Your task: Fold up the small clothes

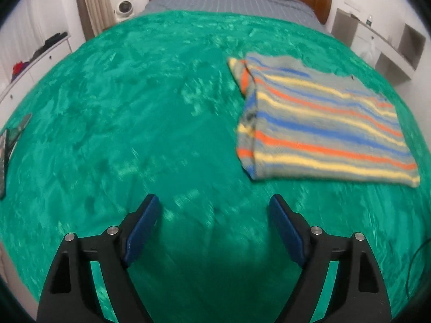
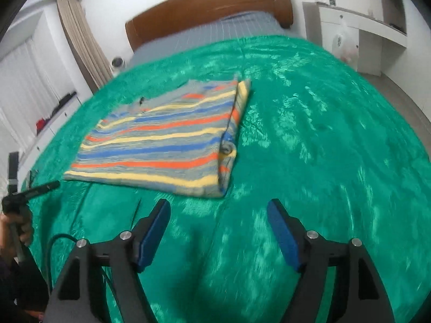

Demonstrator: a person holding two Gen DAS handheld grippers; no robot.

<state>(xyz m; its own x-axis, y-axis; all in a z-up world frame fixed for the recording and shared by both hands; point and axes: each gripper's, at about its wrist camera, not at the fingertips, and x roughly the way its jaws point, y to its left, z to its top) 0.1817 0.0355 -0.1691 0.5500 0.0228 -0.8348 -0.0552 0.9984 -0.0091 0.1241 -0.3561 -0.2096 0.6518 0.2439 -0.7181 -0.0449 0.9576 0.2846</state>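
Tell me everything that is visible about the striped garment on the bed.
The striped garment looks knitted, with grey, blue, orange and yellow stripes. It lies flat, folded into a rough rectangle, with layered edges showing along one side. It rests on the green blanket. Neither gripper touches it; both are open and apart from it.

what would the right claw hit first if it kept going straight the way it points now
Most likely the bare green blanket. The right claw is open and empty, and the folded striped garment lies up and left of its line, though depth is hard to judge.
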